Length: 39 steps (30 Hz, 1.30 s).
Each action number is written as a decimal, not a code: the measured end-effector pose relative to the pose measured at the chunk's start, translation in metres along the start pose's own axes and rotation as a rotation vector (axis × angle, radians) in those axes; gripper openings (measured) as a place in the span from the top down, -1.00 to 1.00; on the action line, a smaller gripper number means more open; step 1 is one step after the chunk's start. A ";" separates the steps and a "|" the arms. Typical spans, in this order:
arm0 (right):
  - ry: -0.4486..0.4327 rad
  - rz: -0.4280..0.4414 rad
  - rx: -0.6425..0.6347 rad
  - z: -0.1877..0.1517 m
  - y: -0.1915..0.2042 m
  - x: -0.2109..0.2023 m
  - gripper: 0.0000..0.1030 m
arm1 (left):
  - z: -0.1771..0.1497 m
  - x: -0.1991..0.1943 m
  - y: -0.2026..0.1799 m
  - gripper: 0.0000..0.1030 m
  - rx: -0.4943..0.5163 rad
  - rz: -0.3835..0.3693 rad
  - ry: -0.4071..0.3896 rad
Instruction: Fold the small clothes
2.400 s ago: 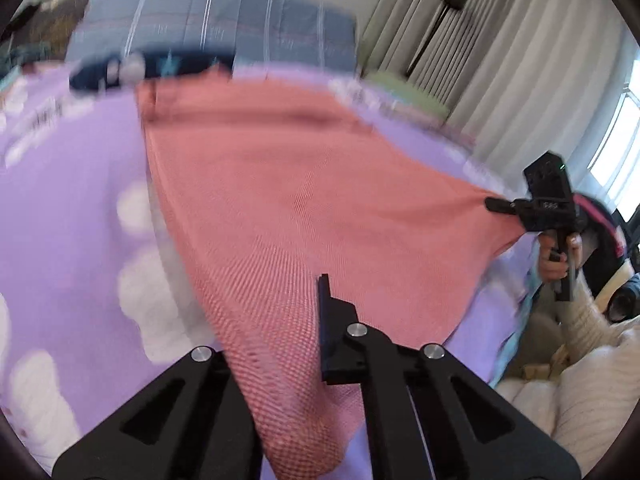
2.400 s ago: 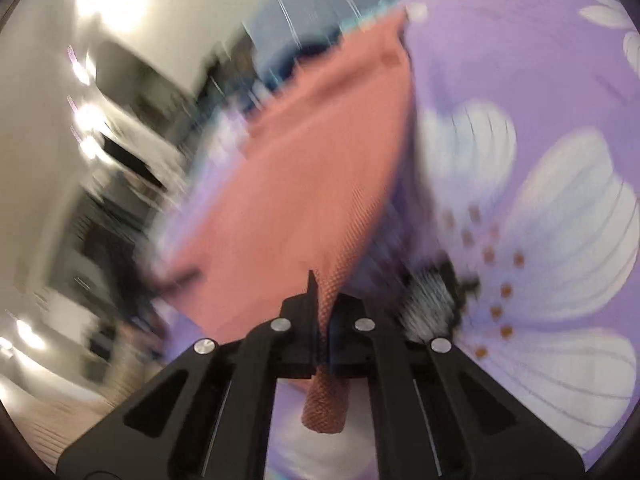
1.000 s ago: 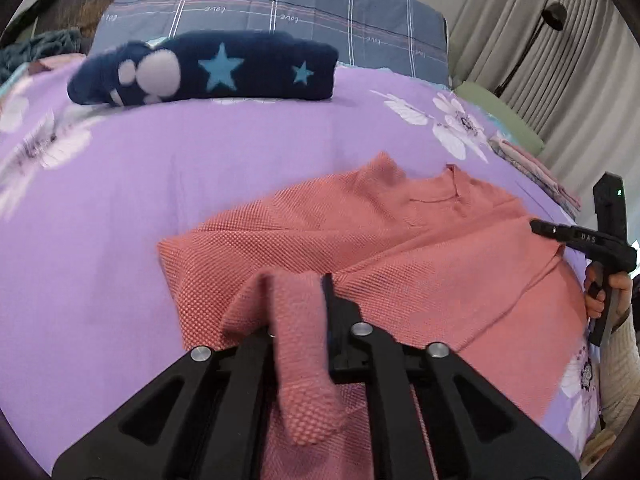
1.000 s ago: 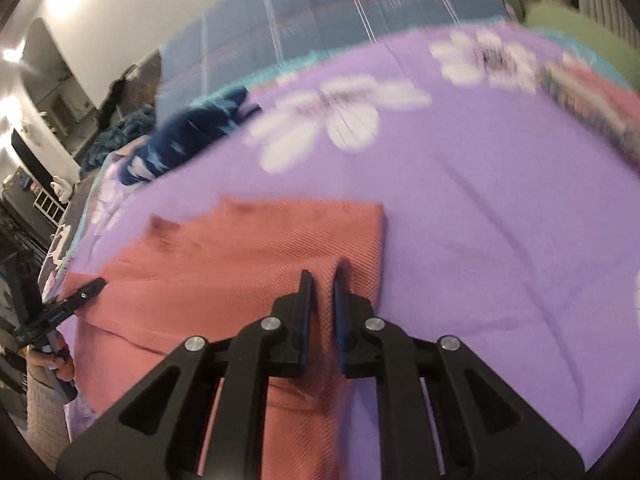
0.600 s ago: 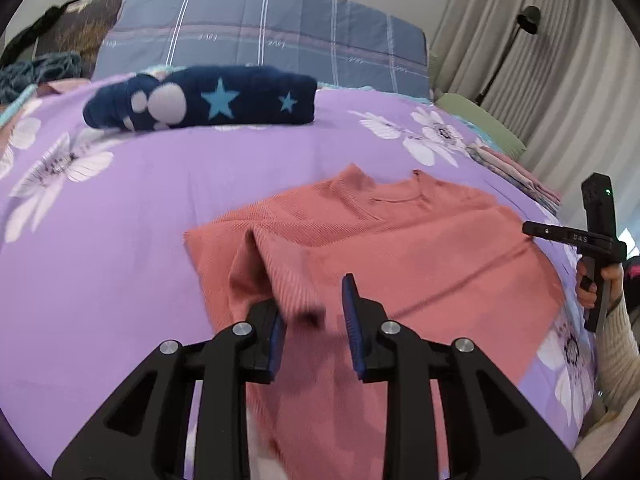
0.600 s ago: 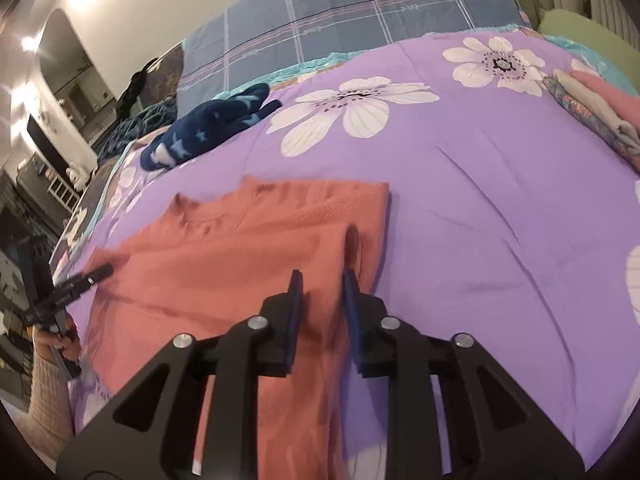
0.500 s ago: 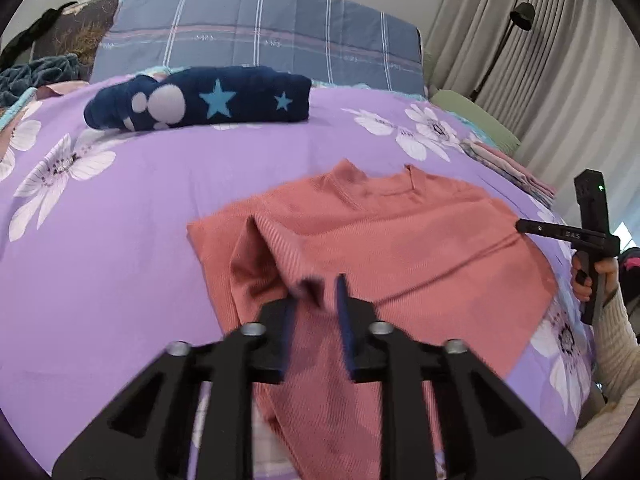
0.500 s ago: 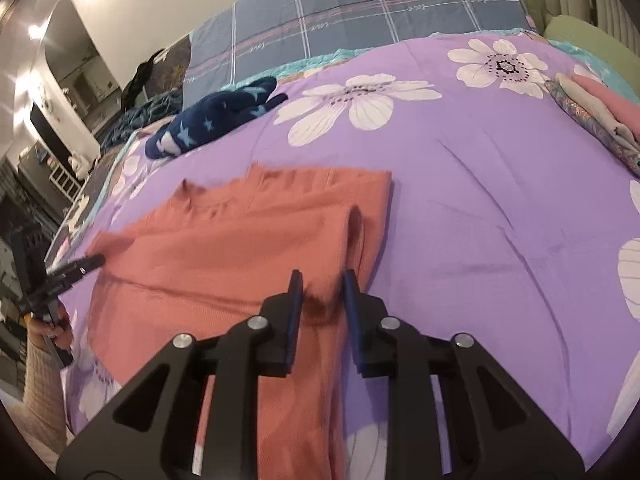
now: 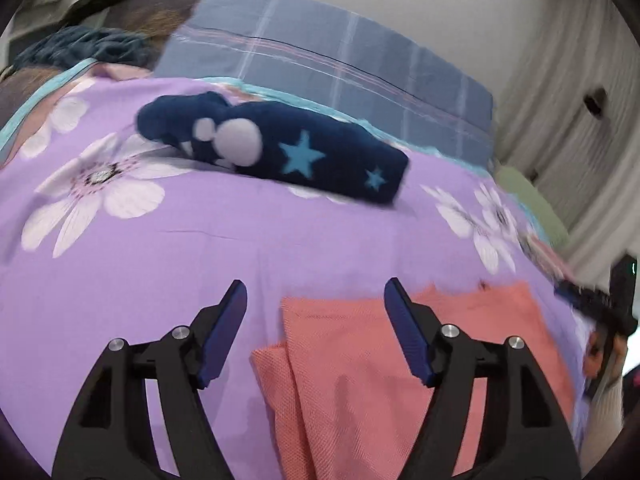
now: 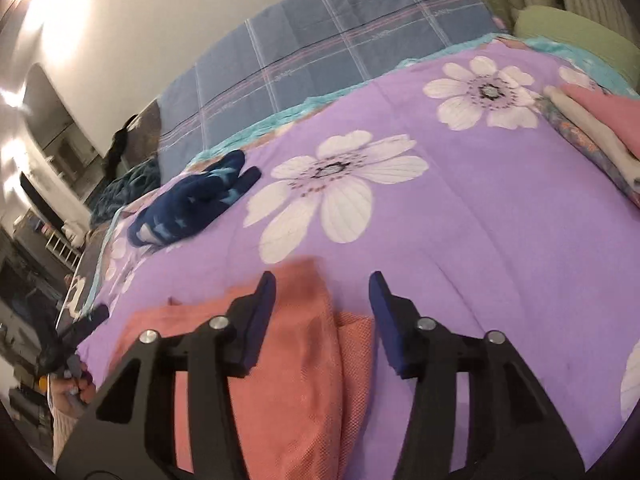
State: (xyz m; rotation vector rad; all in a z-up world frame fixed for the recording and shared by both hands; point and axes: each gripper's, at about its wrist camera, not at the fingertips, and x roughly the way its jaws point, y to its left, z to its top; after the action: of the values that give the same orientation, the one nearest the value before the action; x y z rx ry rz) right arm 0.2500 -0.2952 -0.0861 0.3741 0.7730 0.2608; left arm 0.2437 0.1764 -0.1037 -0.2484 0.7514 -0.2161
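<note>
A salmon-pink knit top lies folded flat on the purple flowered bedspread, low in both wrist views. My left gripper is open and empty above the top's near-left corner. My right gripper is open and empty above its opposite edge. Each gripper shows in the other's view: the right one at the far right, the left one at the far left.
A folded navy garment with stars lies further up the bed. A blue plaid pillow is behind it. A stack of folded clothes sits at the bed's right edge. Curtains hang on the right.
Both grippers held the top's corners, laid it down folded on the bed, then opened wide and let go. Both have pulled back from the cloth.
</note>
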 end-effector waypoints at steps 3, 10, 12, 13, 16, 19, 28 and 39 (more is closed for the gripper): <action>0.038 -0.017 -0.057 -0.003 -0.001 0.009 -0.01 | -0.006 0.015 -0.005 -0.40 0.078 0.031 0.077; 0.130 -0.039 -0.149 0.001 0.012 0.057 0.27 | -0.004 0.053 -0.010 0.50 0.120 0.037 0.184; 0.149 -0.069 -0.160 0.003 0.014 0.065 0.95 | 0.000 0.048 -0.011 0.93 0.125 0.038 0.158; 0.139 -0.074 -0.152 0.003 0.014 0.062 0.95 | 0.002 0.042 -0.013 0.93 0.125 0.035 0.137; 0.035 -0.054 -0.152 0.006 0.018 0.030 0.95 | 0.007 0.015 -0.022 0.93 0.149 0.004 0.050; -0.018 -0.043 -0.130 0.010 0.016 0.005 0.95 | 0.015 0.004 -0.031 0.93 0.167 -0.013 0.006; 0.105 -0.189 -0.045 -0.002 -0.017 0.059 0.76 | -0.001 0.066 -0.020 0.59 0.202 0.143 0.139; 0.112 0.007 -0.023 -0.081 -0.028 -0.060 0.76 | -0.039 -0.030 -0.102 0.30 0.331 0.023 0.067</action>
State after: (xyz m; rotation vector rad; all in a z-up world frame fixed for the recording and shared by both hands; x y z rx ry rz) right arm 0.1534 -0.3235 -0.1133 0.3428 0.8786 0.2988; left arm 0.1840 0.0822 -0.0813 0.0815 0.7719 -0.3234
